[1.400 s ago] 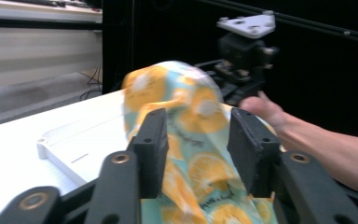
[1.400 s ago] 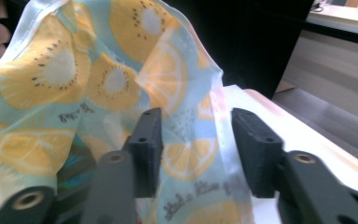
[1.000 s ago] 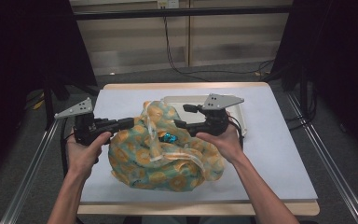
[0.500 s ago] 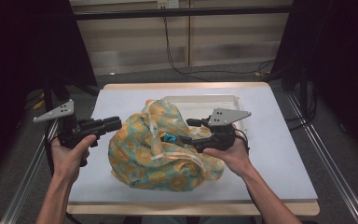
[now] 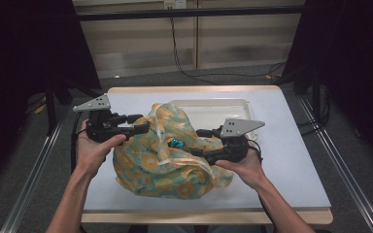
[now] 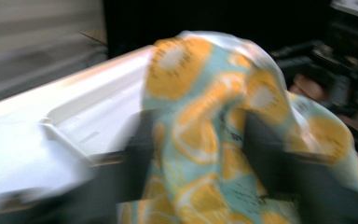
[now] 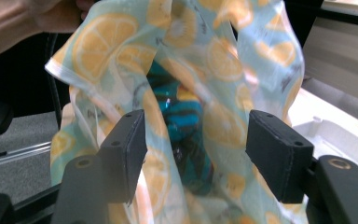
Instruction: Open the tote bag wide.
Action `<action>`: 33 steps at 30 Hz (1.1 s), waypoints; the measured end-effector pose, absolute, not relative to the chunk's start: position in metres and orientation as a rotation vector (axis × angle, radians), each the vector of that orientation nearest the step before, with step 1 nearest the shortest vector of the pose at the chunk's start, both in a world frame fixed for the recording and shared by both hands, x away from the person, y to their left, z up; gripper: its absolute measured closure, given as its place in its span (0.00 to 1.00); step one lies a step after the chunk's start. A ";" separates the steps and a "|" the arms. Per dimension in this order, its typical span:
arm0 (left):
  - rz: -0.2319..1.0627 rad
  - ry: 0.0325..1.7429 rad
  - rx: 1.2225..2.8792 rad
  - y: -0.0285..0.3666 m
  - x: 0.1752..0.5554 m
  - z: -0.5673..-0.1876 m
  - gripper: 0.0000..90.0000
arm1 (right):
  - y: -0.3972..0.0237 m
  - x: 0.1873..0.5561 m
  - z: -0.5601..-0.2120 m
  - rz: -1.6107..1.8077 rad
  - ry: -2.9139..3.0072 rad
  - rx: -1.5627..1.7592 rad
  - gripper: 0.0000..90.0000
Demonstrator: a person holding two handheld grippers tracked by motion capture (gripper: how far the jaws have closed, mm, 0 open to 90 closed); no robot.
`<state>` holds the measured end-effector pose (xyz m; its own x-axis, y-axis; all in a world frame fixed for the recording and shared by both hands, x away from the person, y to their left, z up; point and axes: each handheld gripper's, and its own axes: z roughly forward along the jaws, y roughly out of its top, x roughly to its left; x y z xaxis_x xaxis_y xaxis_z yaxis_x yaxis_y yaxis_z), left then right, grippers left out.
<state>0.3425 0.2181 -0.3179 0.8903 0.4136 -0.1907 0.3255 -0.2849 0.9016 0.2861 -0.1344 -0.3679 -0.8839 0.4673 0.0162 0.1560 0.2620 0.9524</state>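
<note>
At the desk's left side, the left gripper reaches in toward the upper left of the bag, a soft lemon-print bag slumped at the middle of the desk, nearer the front edge than the back. Its jaws have just been opening, and in the left gripper view a fold of the bag rises between them; the blur there hides whether the pads press the fabric, so I cannot tell if it is gripping or standing loose around the fold.

In the middle, the bag's mouth gapes a little and a blue thing shows inside (what it is stays unclear). Behind the bag, toward the back edge, lies a white tray, its front rim touching or partly under the fabric.

To the right, the right gripper points into the bag's mouth, its jaws standing apart with fabric and the blue thing seen between them, the pads clear of both.

The step in hand looks like opening the bag to get at what is inside. The next move probably calls for the left gripper to hold the rim up and back while the right closes on the blue thing without catching fabric.
</note>
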 end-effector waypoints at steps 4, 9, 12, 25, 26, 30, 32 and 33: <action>0.083 0.517 1.851 0.230 0.337 -0.316 1.00 | -0.137 0.281 -0.375 1.653 2.290 0.582 0.42; 0.091 0.522 1.790 0.252 0.326 -0.312 1.00 | -0.135 0.277 -0.379 1.665 2.321 0.568 0.43; 0.097 0.526 1.755 0.269 0.315 -0.314 1.00 | -0.132 0.276 -0.384 1.668 2.354 0.546 0.44; 0.116 0.593 1.656 0.323 0.294 -0.346 1.00 | -0.125 0.265 -0.382 1.714 2.379 0.474 0.99; 0.125 0.603 1.652 0.325 0.293 -0.350 1.00 | -0.123 0.261 -0.380 1.719 2.385 0.458 1.00; 0.134 0.625 1.679 0.330 0.294 -0.372 1.00 | -0.114 0.241 -0.378 1.719 2.426 0.380 0.99; 0.112 0.625 1.662 0.332 0.293 -0.380 1.00 | -0.111 0.236 -0.383 1.710 2.453 0.367 0.99; 0.112 0.625 1.662 0.332 0.293 -0.380 1.00 | -0.110 0.233 -0.386 1.714 2.467 0.362 0.98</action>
